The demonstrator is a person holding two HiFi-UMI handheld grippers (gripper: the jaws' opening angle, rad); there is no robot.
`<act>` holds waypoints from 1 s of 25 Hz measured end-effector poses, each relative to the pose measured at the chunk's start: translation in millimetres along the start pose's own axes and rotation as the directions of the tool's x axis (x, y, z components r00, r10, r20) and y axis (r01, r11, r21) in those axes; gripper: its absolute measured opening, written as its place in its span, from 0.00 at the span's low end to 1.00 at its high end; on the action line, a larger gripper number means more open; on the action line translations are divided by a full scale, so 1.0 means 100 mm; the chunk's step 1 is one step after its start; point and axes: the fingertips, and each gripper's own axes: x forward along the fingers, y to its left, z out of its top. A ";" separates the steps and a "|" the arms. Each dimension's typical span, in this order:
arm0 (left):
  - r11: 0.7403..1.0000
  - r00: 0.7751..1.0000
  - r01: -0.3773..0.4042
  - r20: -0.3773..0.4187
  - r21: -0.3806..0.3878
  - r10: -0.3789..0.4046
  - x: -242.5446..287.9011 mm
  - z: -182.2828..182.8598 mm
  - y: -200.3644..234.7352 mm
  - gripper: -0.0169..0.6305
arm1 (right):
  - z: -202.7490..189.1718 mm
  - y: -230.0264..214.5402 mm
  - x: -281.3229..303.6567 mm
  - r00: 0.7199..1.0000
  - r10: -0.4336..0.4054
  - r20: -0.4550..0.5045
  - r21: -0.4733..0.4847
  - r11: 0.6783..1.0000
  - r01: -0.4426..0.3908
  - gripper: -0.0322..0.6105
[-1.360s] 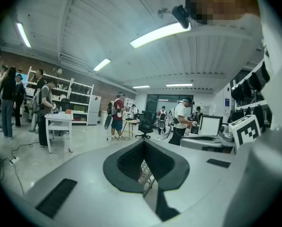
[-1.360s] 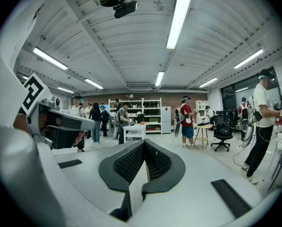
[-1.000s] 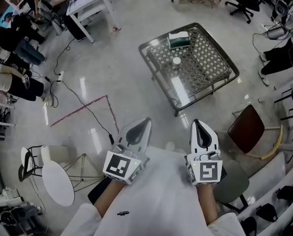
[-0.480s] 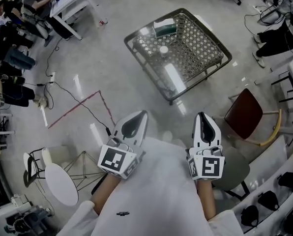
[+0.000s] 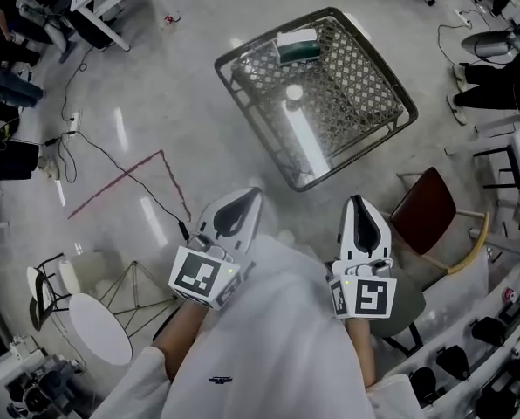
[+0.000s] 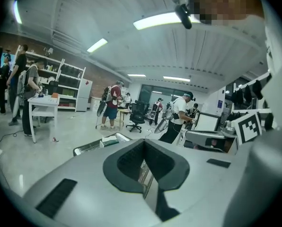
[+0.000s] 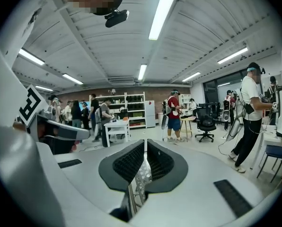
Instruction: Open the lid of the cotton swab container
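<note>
The cotton swab container [image 5: 293, 92] shows as a small white round tub on a low glass-and-mesh table [image 5: 365, 72], well ahead of me on the floor. A green-and-white box [image 5: 297, 46] lies at the table's far edge. My left gripper [image 5: 247, 197] and right gripper [image 5: 357, 202] are held side by side in front of my body, far short of the table. Both are shut with nothing between the jaws. In the left gripper view the closed jaws [image 6: 144, 144] point past the table's rim [image 6: 90, 146]. The right gripper's closed jaws [image 7: 145, 144] face the room.
A brown chair [image 5: 427, 222] stands right of my right gripper. At lower left stand a round white stool [image 5: 99, 328] and a folding stand. Red tape [image 5: 125, 177] and a black cable cross the shiny floor. People stand and sit around desks at the room's edges.
The head view has shifted: the table and container now sit further left and higher in the picture. Both grippers stay shut and keep their places in front of my body.
</note>
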 end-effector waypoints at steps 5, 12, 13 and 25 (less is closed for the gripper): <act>0.998 0.998 0.056 -0.005 -0.027 -0.056 0.39 0.23 0.35 0.01 | 0.25 0.00 0.68 1.000 -0.014 0.004 -0.018 1.000 0.014 0.05; 0.995 0.995 0.097 0.006 -0.038 -0.096 0.79 0.58 0.95 0.01 | 0.47 0.03 1.42 0.999 -0.052 -0.004 -0.036 0.998 0.052 0.05; 0.994 0.995 0.102 0.005 -0.039 -0.101 0.84 0.61 1.01 0.01 | 0.48 0.04 1.50 0.998 -0.056 -0.006 -0.036 0.998 0.056 0.05; 0.997 0.996 0.077 -0.033 -0.004 -0.077 1.30 0.65 1.15 0.01 | 0.38 -0.15 1.97 0.998 0.005 -0.063 0.002 1.000 -0.005 0.05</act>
